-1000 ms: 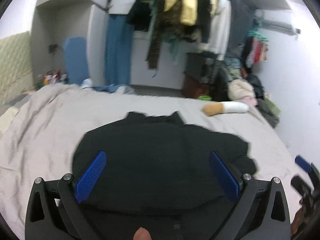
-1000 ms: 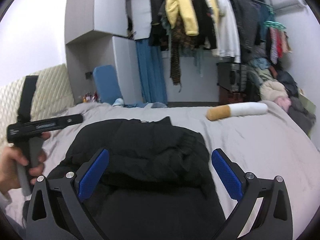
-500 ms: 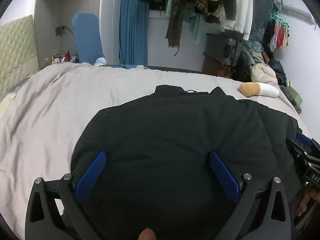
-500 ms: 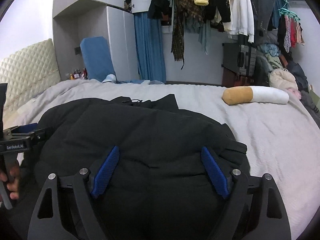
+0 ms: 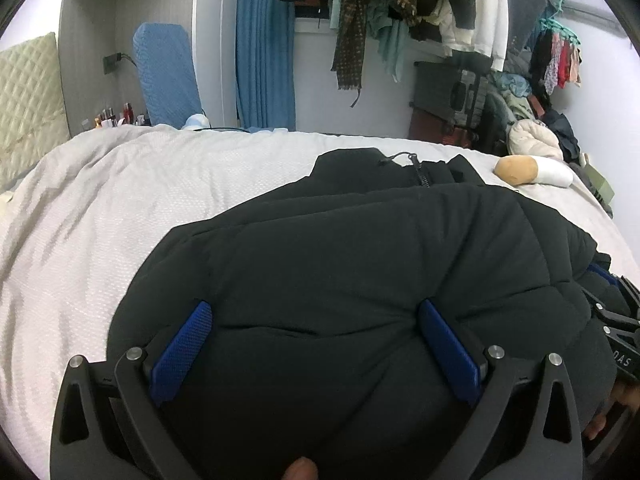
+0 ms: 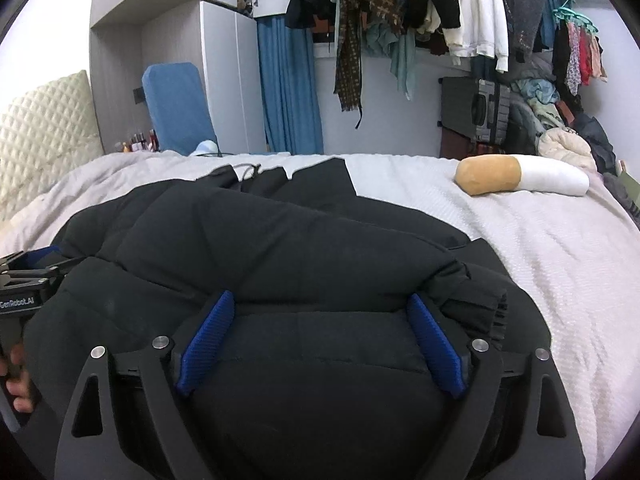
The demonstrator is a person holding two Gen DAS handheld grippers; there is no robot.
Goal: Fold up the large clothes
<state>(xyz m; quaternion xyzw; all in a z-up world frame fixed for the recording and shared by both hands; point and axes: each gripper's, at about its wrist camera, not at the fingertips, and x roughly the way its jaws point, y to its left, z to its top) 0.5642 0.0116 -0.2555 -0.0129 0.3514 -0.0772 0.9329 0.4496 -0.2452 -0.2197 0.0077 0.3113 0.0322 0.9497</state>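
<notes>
Presently catalogued, for your reference:

Item: black padded jacket (image 5: 340,264), bulky and quilted, which lay on the grey bedspread (image 5: 120,200) at the near edge of the bed, collar and zipper pull toward the far edge. It looked already doubled over on itself, with a ribbed cuff showing on the right.

Handling, as a judgement: soft, puffy, light for its bulk. The filling would spring back and the smooth shell could slide on itself, so a shallow pinch might slip. You would have done best to take a deep bite of hem or seam rather than a loose bulge.

Left gripper (image 5: 316,320): jaws spread wide, blue pads sunk against the padding on either side of a bulge; whether they truly pinched it could not be told.

Right gripper (image 6: 320,308): jaws spread wide as well, having just opened a little further, with a bulge of the jacket between them; grip likewise uncertain.

Containers: none on the bed. A plush pillow (image 6: 520,174) lay near the far right corner, well apart from the jacket. Hanging clothes (image 6: 420,8) crowded the rail beyond the bed.
</notes>
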